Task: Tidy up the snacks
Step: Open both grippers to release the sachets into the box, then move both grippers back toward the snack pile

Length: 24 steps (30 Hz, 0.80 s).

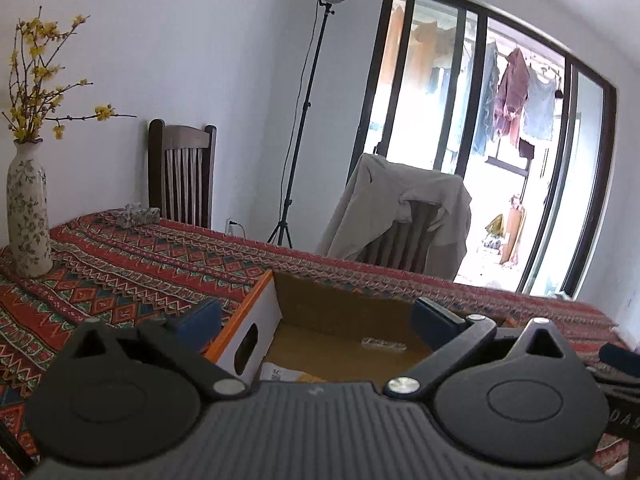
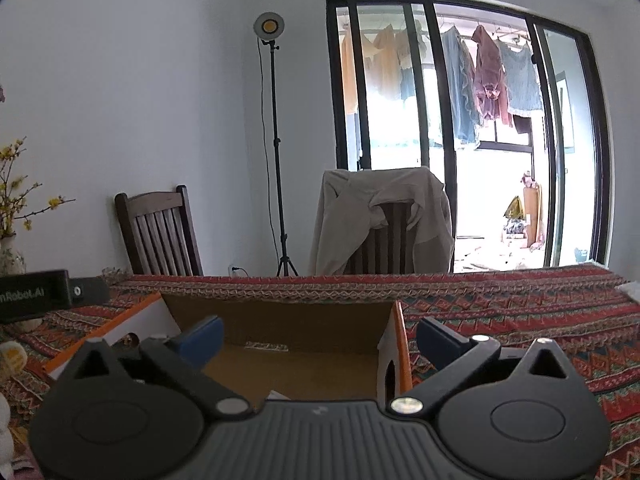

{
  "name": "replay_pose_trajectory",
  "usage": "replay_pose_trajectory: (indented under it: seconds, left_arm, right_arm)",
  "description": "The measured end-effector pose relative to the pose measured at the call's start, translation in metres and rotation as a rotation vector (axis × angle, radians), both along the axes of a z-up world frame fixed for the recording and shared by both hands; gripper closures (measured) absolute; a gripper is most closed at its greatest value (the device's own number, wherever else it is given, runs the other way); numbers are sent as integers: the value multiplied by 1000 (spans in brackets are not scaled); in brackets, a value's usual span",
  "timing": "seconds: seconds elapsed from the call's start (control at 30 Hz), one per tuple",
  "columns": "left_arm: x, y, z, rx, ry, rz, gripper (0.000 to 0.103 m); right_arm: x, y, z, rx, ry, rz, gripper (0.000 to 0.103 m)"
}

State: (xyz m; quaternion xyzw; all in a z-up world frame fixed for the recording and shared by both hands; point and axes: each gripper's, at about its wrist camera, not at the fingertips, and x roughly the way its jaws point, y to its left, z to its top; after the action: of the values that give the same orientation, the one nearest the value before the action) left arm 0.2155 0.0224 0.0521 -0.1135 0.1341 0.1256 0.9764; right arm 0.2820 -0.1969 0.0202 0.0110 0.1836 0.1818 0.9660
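An open cardboard box (image 1: pixel 256 316) with white, orange-edged outer walls stands on the patterned tablecloth; it also shows in the right wrist view (image 2: pixel 280 312). A bit of snack packaging (image 1: pixel 288 374) lies on its floor, mostly hidden by the gripper body. My left gripper (image 1: pixel 316 316) is open and empty, its blue-padded fingers straddling the box's left wall. My right gripper (image 2: pixel 320 338) is open and empty, its fingers straddling the box's right wall. The left gripper's body (image 2: pixel 36 294) shows at the left of the right wrist view.
A floral vase (image 1: pixel 28 208) with yellow blossoms stands at the table's left. A tissue box (image 1: pixel 136 214) lies at the far edge. Two wooden chairs (image 1: pixel 182 168) stand behind the table, one draped with a beige jacket (image 1: pixel 400 208). A light stand (image 1: pixel 296 120) stands by the wall.
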Motion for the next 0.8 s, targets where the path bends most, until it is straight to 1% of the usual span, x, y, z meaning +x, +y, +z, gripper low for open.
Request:
replay_pose_trajectory:
  seconds: [0.13,0.4,0.67,0.8]
  left_arm:
    - [-12,-2,11,-13,-6,-5,0]
    - [-50,-3,15,-22,2,-18,0]
    - [-95,-3,12,-17,9,-40,0]
    - [-118,-4,5,-4,20,-62,0]
  right_arm:
    - [-9,1,15,-9,-10,-7,0]
    - [-38,-1,33,-15,7,-27,0]
    - [-84,-5,28,-32,36,-18,0]
    - [-110,-10,22,-43,43,-14,0]
